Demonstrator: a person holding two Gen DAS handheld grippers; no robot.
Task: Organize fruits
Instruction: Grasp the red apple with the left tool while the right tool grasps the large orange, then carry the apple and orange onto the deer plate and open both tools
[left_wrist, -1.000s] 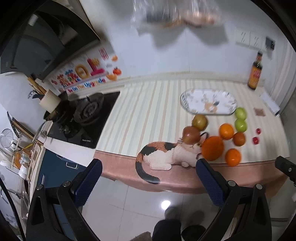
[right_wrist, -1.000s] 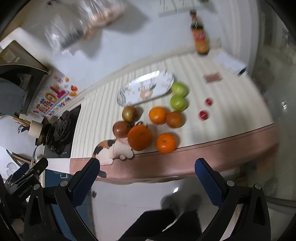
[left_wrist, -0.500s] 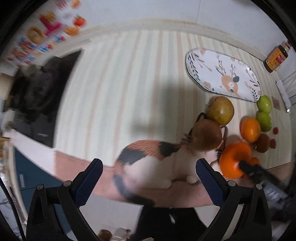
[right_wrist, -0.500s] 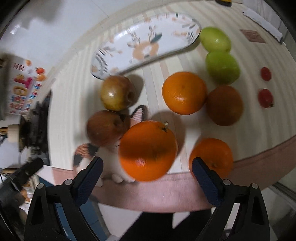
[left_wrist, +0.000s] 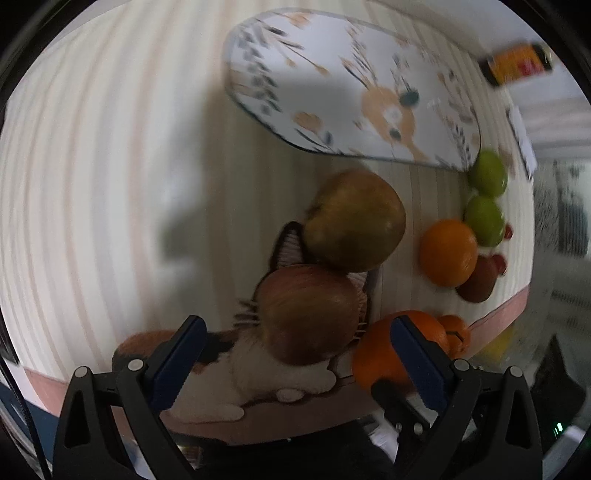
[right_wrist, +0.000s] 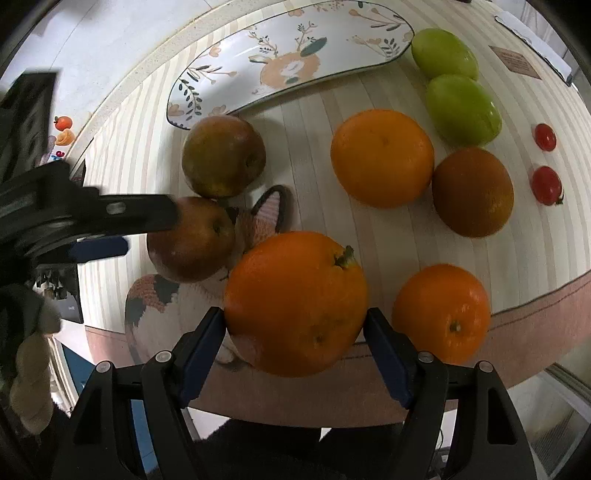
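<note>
Fruit lies on a striped counter before a white floral oval plate (right_wrist: 295, 59), which holds nothing. My right gripper (right_wrist: 295, 336) is open with its pads on either side of the big orange (right_wrist: 295, 302) at the counter's front edge. My left gripper (left_wrist: 299, 354) is open just in front of a reddish apple (left_wrist: 308, 314); its finger (right_wrist: 122, 218) reaches that apple (right_wrist: 192, 240) in the right wrist view. A greenish-brown apple (right_wrist: 223, 155) sits behind it. Two more oranges (right_wrist: 382, 157), a brown fruit (right_wrist: 472, 192), two green fruits (right_wrist: 463, 109) and two cherry tomatoes (right_wrist: 546, 184) lie to the right.
A calico cat-shaped mat (left_wrist: 236, 373) lies under the apples and big orange at the counter's pink front edge (right_wrist: 535, 317). A sauce bottle (left_wrist: 517, 66) stands at the back right by the wall. A stove lies far left.
Both grippers have moved down and in toward the fruit. The right gripper's pads now flank the big orange. The left gripper has closed in on the reddish apple.
</note>
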